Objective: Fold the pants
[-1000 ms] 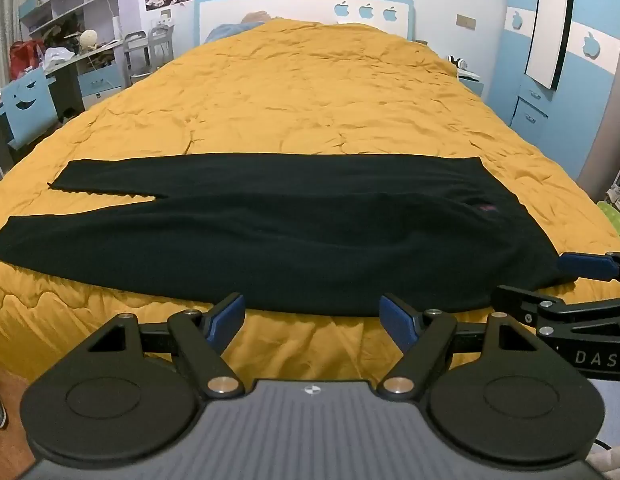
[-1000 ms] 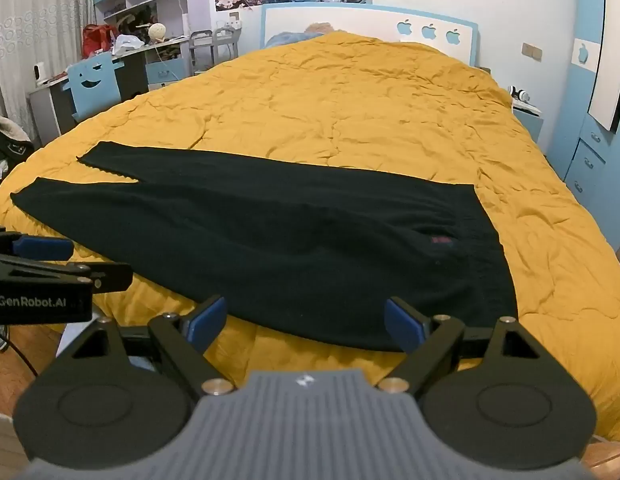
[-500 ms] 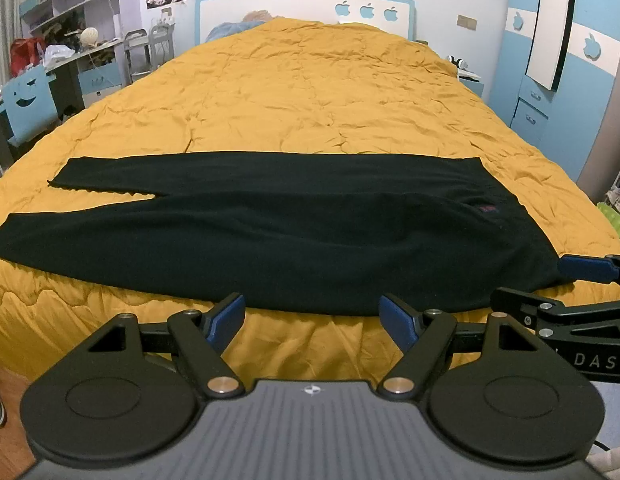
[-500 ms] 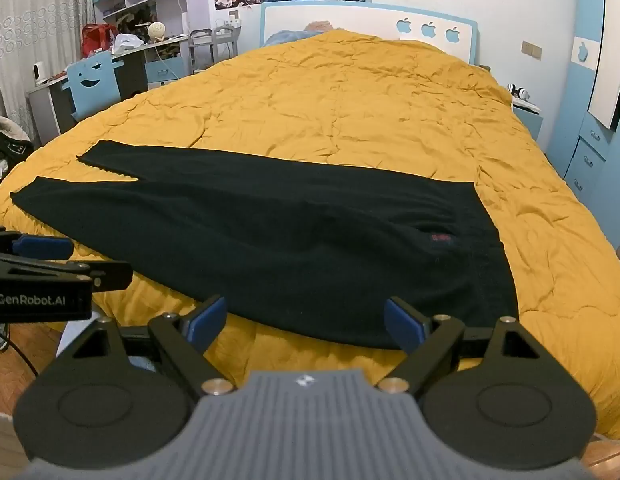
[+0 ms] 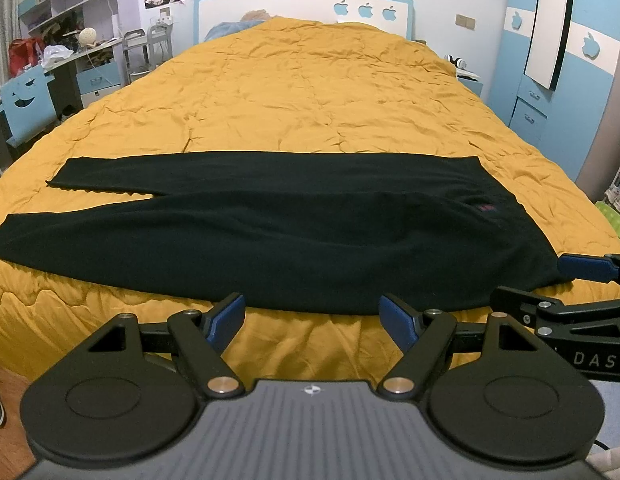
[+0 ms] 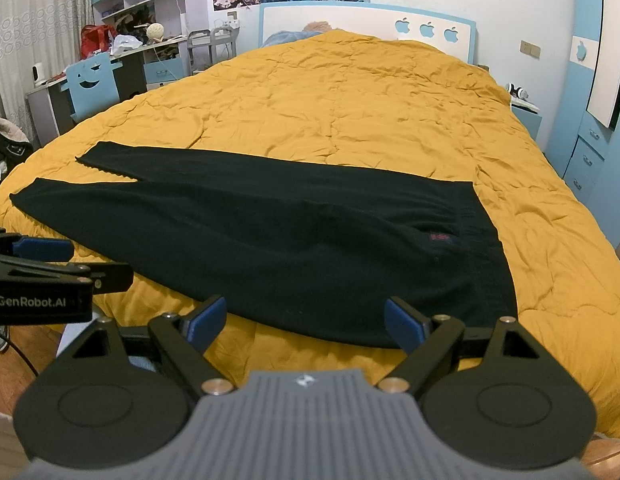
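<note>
Black pants point(image 5: 294, 224) lie flat across the near part of a bed with a yellow quilt point(image 5: 310, 92), waistband to the right, legs to the left. They also show in the right wrist view point(image 6: 294, 240), with a small red label point(image 6: 440, 237) near the waistband. My left gripper point(image 5: 312, 316) is open and empty, just short of the pants' near edge at mid length. My right gripper point(image 6: 306, 322) is open and empty, near the waistband's near corner. Each gripper shows in the other's view at the side.
The bed's near edge drops to a wooden floor point(image 5: 6, 440). A desk with a blue chair point(image 6: 92, 88) and shelves stands at the left. A blue wardrobe point(image 5: 566, 80) and a nightstand point(image 6: 526, 114) stand at the right. A headboard point(image 6: 366, 26) is at the far end.
Both grippers have edged slightly closer to the pants. Both stay open, and the pants have not moved.
</note>
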`<state>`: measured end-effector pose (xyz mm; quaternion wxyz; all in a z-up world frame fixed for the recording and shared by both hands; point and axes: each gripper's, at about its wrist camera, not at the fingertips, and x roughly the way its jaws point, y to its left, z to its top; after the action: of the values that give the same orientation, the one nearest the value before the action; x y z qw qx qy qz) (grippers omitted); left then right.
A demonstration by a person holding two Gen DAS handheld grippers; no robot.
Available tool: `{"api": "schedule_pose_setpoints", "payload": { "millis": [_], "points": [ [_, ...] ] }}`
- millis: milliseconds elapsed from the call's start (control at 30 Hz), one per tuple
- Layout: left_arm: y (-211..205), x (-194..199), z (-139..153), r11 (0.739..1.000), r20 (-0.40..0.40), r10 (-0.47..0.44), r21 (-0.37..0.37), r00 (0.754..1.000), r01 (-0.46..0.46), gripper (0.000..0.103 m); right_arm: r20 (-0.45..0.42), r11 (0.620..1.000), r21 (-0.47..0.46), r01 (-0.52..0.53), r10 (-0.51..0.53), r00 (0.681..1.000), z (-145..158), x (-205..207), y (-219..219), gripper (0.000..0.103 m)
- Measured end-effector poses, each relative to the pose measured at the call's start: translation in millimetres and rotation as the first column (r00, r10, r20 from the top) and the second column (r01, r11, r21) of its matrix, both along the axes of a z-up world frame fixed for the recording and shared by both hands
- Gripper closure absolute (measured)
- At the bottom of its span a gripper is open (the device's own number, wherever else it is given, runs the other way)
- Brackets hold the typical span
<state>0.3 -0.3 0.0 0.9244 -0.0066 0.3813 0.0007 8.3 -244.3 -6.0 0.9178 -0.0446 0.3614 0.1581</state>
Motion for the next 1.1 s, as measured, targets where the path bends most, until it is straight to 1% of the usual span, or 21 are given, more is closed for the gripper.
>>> {"api": "schedule_pose_setpoints", "payload": {
  "millis": [1100],
  "points": [
    [0.0,0.0,0.0,1.000,0.001,-0.001,-0.001,1.000,0.001,0.013,-0.007,1.000,0.000,0.001,-0.001,1.000,-1.8,1.2,1.7,0.021]
  ]
}}
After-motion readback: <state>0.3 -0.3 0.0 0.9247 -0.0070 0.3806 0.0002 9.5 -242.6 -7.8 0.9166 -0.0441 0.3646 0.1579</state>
